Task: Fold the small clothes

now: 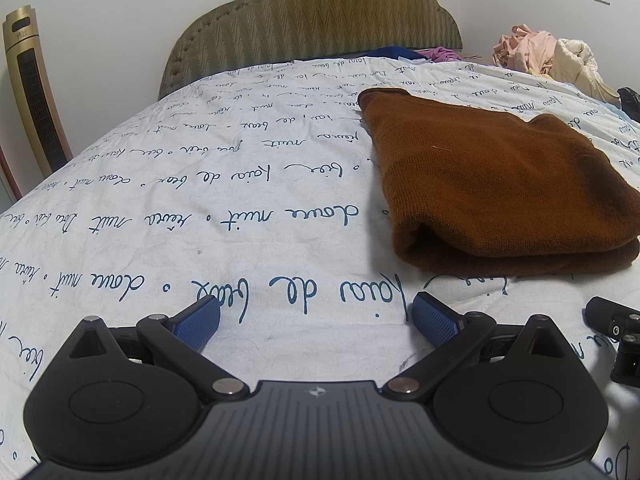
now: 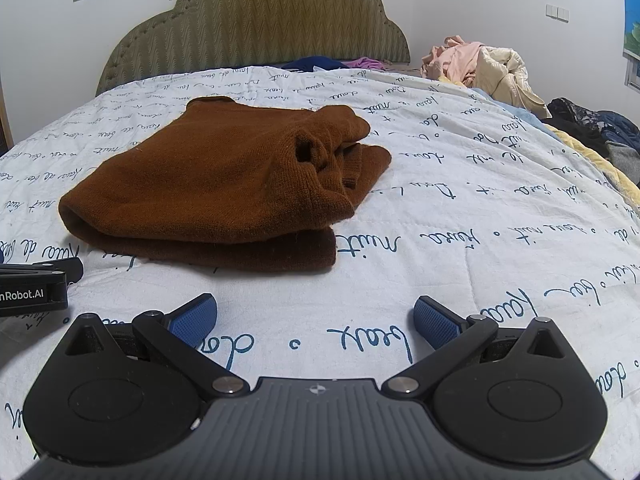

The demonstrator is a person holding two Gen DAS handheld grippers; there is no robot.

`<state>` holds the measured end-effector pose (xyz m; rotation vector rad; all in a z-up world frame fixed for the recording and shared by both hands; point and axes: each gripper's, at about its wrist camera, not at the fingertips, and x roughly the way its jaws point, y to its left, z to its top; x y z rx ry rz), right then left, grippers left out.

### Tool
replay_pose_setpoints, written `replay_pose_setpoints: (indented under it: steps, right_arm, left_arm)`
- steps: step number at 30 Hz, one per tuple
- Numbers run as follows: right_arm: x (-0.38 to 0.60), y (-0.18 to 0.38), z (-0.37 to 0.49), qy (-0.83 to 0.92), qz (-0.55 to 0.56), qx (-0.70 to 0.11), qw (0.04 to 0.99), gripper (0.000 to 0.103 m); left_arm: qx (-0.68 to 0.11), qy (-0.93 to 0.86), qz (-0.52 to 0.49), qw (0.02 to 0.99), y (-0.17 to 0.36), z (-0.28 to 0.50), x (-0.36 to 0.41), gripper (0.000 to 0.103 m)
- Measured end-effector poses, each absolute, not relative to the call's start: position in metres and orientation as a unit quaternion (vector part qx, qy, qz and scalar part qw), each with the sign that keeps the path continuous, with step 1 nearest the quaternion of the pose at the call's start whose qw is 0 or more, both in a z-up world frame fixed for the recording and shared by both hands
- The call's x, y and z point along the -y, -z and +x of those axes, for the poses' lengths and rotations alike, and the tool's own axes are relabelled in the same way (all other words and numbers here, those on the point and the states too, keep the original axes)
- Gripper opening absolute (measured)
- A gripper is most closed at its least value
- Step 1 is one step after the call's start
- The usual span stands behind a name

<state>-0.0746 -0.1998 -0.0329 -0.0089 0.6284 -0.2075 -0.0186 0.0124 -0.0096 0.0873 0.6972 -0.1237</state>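
Observation:
A brown knitted garment [image 1: 492, 184] lies folded in a thick stack on the white bedspread [image 1: 200, 208]; in the right wrist view the garment [image 2: 216, 184] sits ahead and left, with a bunched sleeve or collar at its right side. My left gripper [image 1: 316, 316] stands open near the bed's front, to the left of and short of the garment, with nothing between its blue pads [image 1: 200, 320]. My right gripper [image 2: 316, 318] is also open and empty, just short of the garment's near edge. Each gripper shows at the edge of the other's view.
The bedspread [image 2: 480, 240] carries blue handwriting print. A padded headboard [image 1: 312, 28] stands at the far end. Loose clothes [image 2: 480, 68] pile up at the back right, with dark garments [image 2: 588, 124] along the right edge. A gold tower fan [image 1: 32, 92] stands at the left.

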Motion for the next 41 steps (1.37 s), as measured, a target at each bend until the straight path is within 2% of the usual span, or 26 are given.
replay_pose_setpoints:
  steps: [35, 41]
  right_arm:
    - [0.1989, 0.0332, -0.0754, 0.103, -0.008, -0.309, 0.945, 0.103]
    - [0.2060, 0.0235, -0.0844, 0.086, 0.010, -0.292, 0.953, 0.103]
  left_arm:
    - [-0.342, 0.061, 0.043, 0.937, 0.0099, -0.0193, -0.0123, 0.103]
    - [-0.324, 0.068, 0.065, 0.941, 0.0001, -0.0257, -0.0177, 0.103]
